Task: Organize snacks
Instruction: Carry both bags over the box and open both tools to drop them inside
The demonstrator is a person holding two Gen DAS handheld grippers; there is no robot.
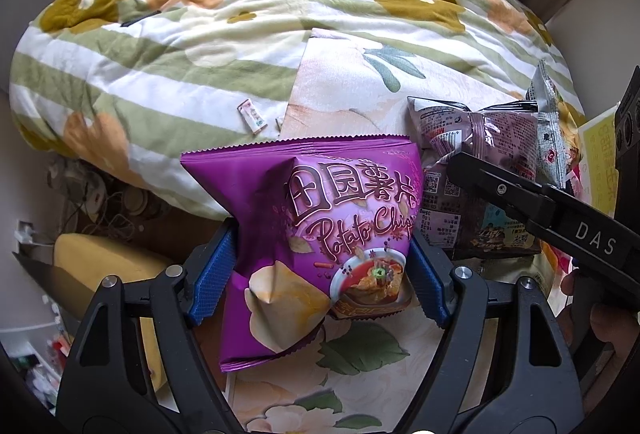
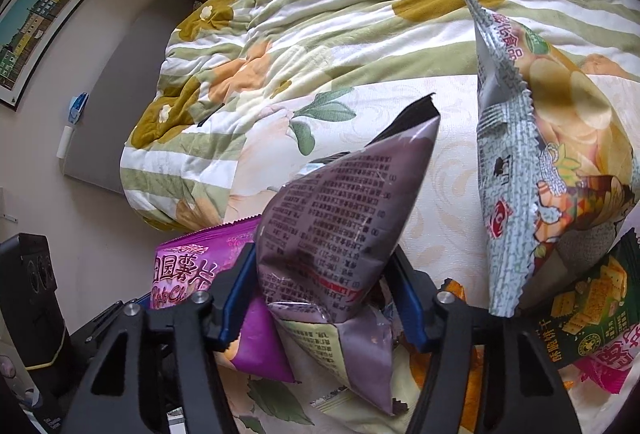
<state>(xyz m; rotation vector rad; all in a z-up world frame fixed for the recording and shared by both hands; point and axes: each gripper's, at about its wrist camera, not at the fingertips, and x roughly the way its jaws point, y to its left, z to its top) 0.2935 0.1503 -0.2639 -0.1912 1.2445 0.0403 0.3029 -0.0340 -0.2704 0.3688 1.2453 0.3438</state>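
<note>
A purple potato chip bag [image 1: 304, 201] stands on the pale floral sheet [image 1: 340, 105] at the bed's near edge. My left gripper [image 1: 320, 274] is shut on its lower half, both blue pads denting its sides. To its right lies a mauve-grey snack bag [image 1: 480, 137], with a black finger [image 1: 500, 185] of the right gripper over it. In the right wrist view that mauve-grey bag [image 2: 340, 201] stands tilted with its printed back showing. My right gripper [image 2: 322, 294] is shut on it, pads pressed into both sides. The purple bag [image 2: 180, 274] sits just left of it.
A silver and yellow chip bag [image 2: 540, 153] stands upright to the right, with a green cracker packet [image 2: 592, 298] and a pink packet [image 2: 608, 366] below it. A rumpled green-striped flowered quilt [image 1: 200, 33] covers the bed behind. A small sachet [image 1: 250, 117] lies on it. A black speaker [image 2: 32, 274] stands off the bed's left side.
</note>
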